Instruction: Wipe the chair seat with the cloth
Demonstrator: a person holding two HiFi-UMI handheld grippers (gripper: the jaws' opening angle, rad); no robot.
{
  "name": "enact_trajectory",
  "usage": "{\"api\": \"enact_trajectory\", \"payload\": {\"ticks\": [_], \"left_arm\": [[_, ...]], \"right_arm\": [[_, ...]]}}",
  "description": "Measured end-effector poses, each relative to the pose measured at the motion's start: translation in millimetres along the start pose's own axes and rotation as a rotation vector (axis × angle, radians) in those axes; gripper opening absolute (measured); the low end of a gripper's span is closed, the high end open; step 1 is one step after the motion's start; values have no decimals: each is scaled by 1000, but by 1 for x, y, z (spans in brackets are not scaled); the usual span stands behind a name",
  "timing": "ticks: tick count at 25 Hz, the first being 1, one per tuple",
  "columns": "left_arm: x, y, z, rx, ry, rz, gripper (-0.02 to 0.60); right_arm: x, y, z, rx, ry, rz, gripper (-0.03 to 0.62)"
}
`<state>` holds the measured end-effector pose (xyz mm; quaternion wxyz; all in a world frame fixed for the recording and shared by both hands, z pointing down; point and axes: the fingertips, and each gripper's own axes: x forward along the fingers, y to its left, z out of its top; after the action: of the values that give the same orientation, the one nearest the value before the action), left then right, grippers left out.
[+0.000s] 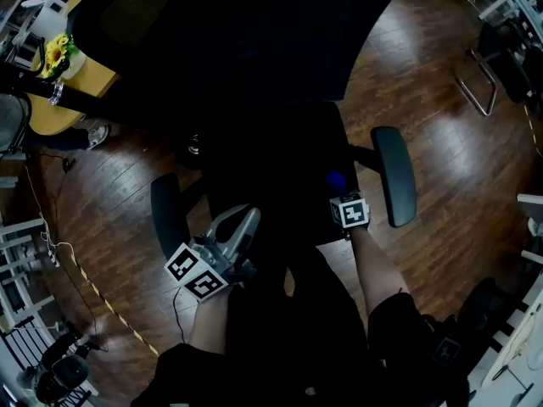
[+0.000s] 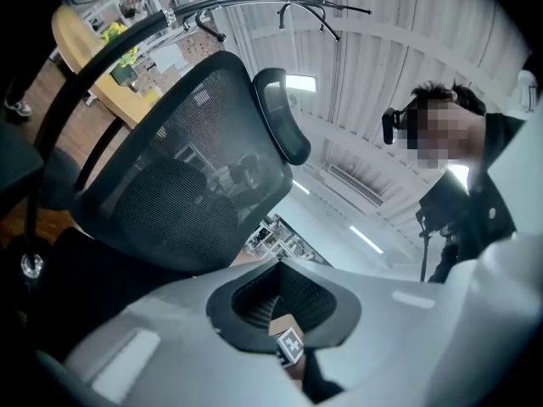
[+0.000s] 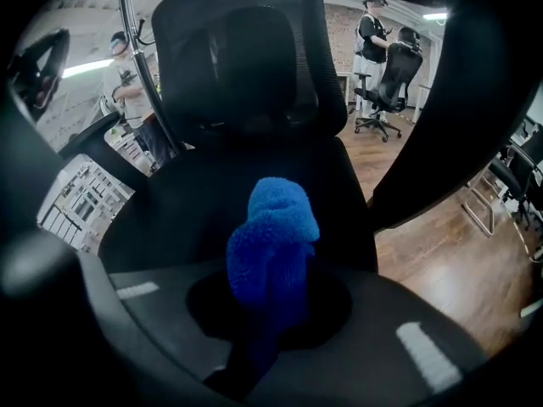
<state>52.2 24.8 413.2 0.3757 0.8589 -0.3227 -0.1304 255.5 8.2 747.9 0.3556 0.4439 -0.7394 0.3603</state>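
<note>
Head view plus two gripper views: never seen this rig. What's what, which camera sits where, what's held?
There is no robot here: a person holds a two-jaw gripper in each hand. The head view looks steeply down from the person's head at a black office chair seat. The left gripper holds nothing, and its own camera looks up at the chair's mesh backrest. The right gripper is shut on a bunched blue cloth over the seat. The seat is dark, and I can make out nothing else lying on it.
</note>
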Motion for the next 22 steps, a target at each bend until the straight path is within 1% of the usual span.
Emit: {"api": "enact_trajectory", "payload": {"ticks": [3, 5, 8, 11, 14, 16, 18, 19, 20, 22], "left_arm": [[-21, 8, 8, 2, -57, 48, 2], [-40, 14, 17, 7, -95, 89, 2], [-70, 19, 30, 16, -147, 147, 2], [-99, 18, 42, 35, -206, 205, 2], [-126, 15, 48, 40, -254, 257, 2], [-144, 18, 51, 39, -282, 287, 2], [-162, 23, 53, 40, -305, 310, 2], [-170, 25, 53, 41, -315, 321, 2], [-177, 26, 54, 43, -324, 330, 2], [-185, 26, 53, 42, -335, 338, 2]], "right_arm": [[-2, 11, 12, 20, -30, -4, 35], [0, 46, 21, -9, -21, 36, 35], [15, 123, 26, -68, 4, 155, 35], [27, 211, 29, -119, 17, 298, 35], [32, 291, 10, -183, 70, 424, 35], [37, 333, -9, -217, 117, 480, 35], [46, 362, -30, -269, 153, 507, 35], [49, 368, -38, -297, 157, 505, 35], [51, 371, -43, -317, 151, 500, 35], [51, 369, -45, -324, 135, 500, 35]]}}
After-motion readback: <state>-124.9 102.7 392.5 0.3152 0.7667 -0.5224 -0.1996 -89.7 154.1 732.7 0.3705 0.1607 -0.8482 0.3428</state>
